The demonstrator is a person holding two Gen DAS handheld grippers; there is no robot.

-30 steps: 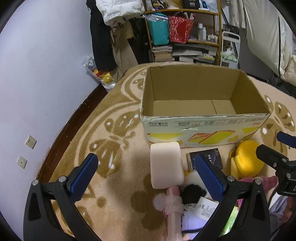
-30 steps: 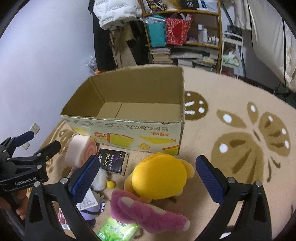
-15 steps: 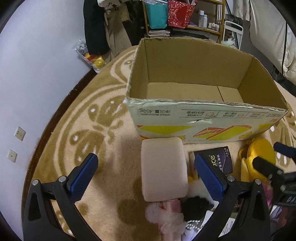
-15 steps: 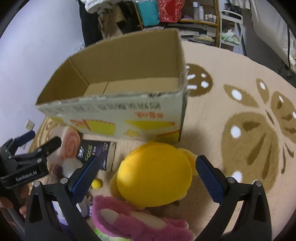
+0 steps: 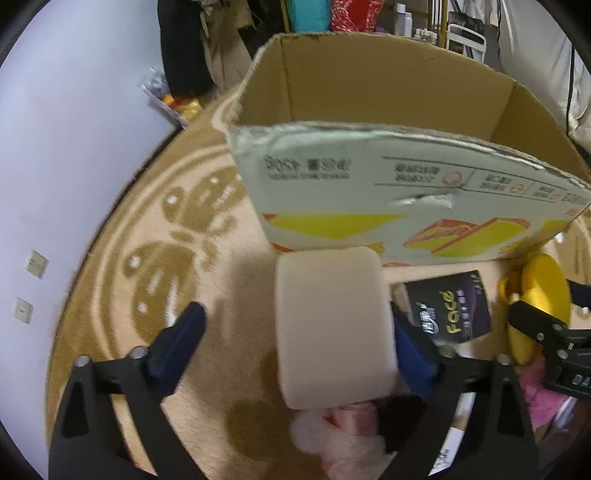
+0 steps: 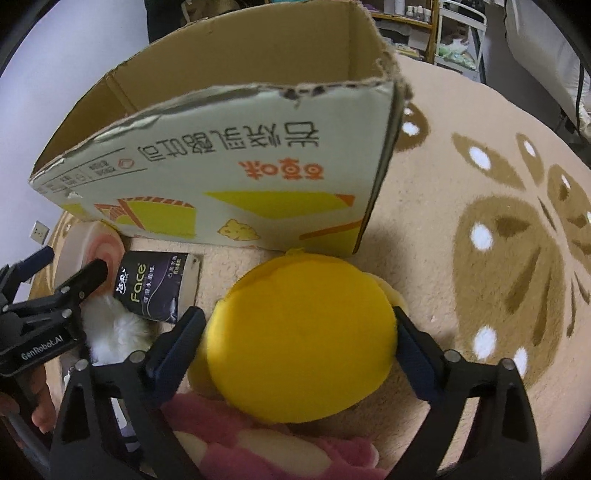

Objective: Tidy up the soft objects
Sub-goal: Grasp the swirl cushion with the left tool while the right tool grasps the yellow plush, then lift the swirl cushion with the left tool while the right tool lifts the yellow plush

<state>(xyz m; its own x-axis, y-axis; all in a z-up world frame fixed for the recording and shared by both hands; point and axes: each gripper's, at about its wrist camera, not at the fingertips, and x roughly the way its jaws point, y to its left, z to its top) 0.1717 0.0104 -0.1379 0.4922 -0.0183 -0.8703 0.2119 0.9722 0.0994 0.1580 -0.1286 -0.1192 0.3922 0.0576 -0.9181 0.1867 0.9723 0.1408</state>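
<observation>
A pale pink roll-shaped plush lies on the carpet in front of an open cardboard box. My left gripper is open around it; the right finger touches its side, the left finger stands apart. A round yellow plush lies by the box's near corner. My right gripper is open and straddles it, both fingers close to its sides. The roll plush and the left gripper also show in the right wrist view.
A dark tissue pack lies between the two plush toys. A pink plush, a white fluffy toy and a pale pink fluffy toy lie near the fingers. A wall stands left, shelves behind the box.
Both grippers have moved forward and down. The roll plush now sits between the left fingers and the yellow plush between the right fingers. The box looms closer.
</observation>
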